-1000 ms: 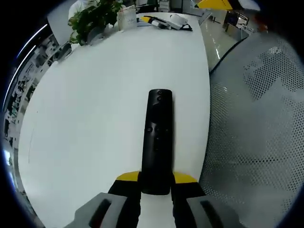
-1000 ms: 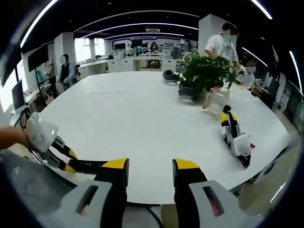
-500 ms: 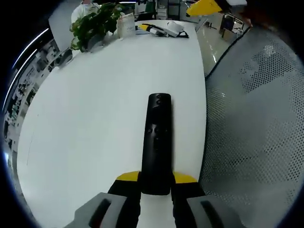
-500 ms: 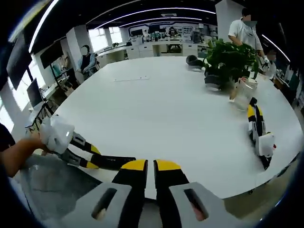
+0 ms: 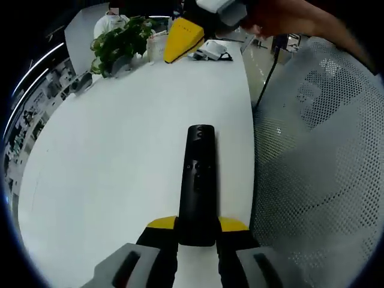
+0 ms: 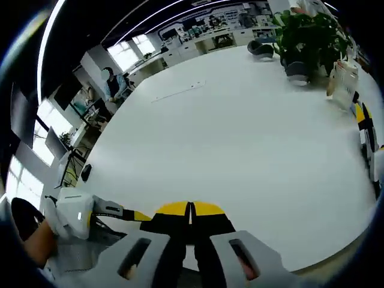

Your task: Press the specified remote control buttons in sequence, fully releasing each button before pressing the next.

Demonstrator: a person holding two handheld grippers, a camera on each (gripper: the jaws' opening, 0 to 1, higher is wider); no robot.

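White table [image 5: 120,132]; left gripper [image 5: 197,227] clamps remote [image 5: 197,180]; plant [image 5: 120,41] far.

The left gripper view is sitting low at the edge of the white desk [image 5: 120,156], looking along it toward a potted plant [image 5: 120,39] at the far end, with a mesh chair back [image 5: 318,168] close on one side. The right gripper view is looking down from higher up across the same desk [image 6: 240,132], tilted, toward the same plant [image 6: 306,36]. Both views are sharing the desk top and plant.
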